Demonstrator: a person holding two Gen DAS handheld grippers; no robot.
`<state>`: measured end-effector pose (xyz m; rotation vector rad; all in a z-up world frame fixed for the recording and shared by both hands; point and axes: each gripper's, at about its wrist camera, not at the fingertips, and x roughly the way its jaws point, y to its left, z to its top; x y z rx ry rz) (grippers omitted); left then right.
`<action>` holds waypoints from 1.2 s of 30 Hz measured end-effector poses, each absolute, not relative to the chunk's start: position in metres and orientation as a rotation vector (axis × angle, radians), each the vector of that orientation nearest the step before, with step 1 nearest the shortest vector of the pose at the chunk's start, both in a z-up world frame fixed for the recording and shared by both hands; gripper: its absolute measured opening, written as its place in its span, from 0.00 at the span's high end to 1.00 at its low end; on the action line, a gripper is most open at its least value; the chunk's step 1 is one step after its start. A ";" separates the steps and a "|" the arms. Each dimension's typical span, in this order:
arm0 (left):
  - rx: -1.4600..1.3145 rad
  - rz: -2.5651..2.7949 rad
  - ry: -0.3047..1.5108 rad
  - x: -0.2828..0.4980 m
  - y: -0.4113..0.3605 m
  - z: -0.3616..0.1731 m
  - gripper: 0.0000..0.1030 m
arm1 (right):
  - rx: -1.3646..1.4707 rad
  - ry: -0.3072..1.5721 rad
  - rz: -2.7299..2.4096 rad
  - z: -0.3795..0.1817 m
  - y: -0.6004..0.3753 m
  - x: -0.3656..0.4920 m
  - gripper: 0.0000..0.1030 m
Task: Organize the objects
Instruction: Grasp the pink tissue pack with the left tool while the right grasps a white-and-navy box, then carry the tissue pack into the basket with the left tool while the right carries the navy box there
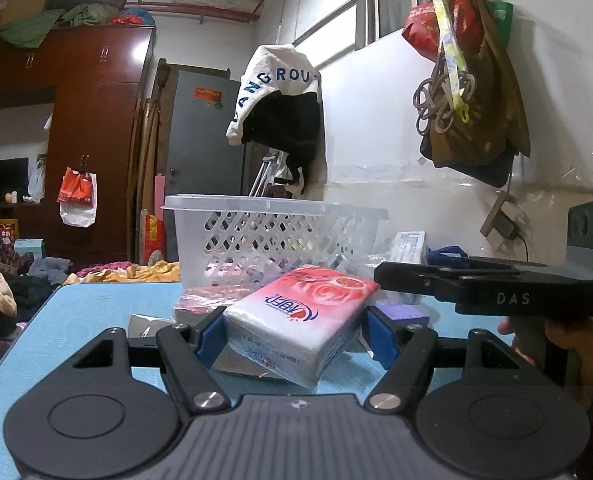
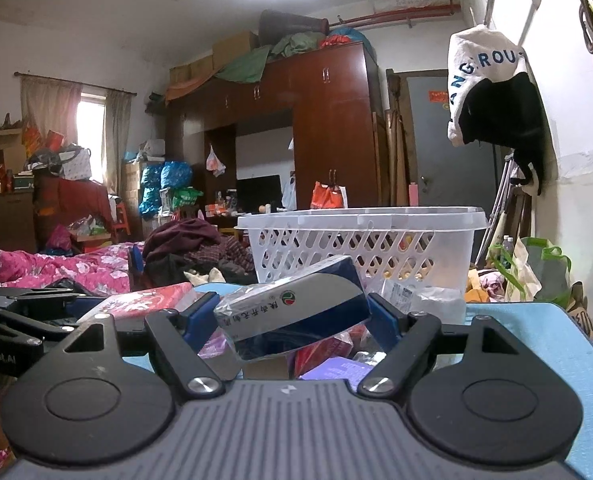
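Note:
My left gripper (image 1: 294, 330) is shut on a pink-and-white tissue pack (image 1: 300, 316), held tilted just above the blue table (image 1: 80, 320). My right gripper (image 2: 294, 320) is shut on a silver-and-navy box (image 2: 296, 312), also tilted. A white lattice plastic basket (image 1: 272, 236) stands behind the pile at the table's far side; it also shows in the right wrist view (image 2: 360, 244). The right gripper's black body (image 1: 488, 290) crosses the right of the left wrist view. The left gripper's body (image 2: 20, 312) shows at the left of the right wrist view.
Loose packets lie on the table: a red wrapped pack (image 1: 200, 300), a purple box (image 1: 406, 314), a red floral box (image 2: 144, 300), a clear bag (image 2: 424, 294). A bed with pink bedding (image 2: 56, 264) lies beyond. A wall with hanging bags (image 1: 468, 92) is at the right.

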<state>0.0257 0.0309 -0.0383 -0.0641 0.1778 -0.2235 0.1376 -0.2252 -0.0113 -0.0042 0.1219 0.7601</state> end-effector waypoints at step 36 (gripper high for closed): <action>-0.151 -0.186 0.071 0.065 0.052 0.026 0.28 | 0.041 0.038 0.659 0.017 -0.241 0.152 0.22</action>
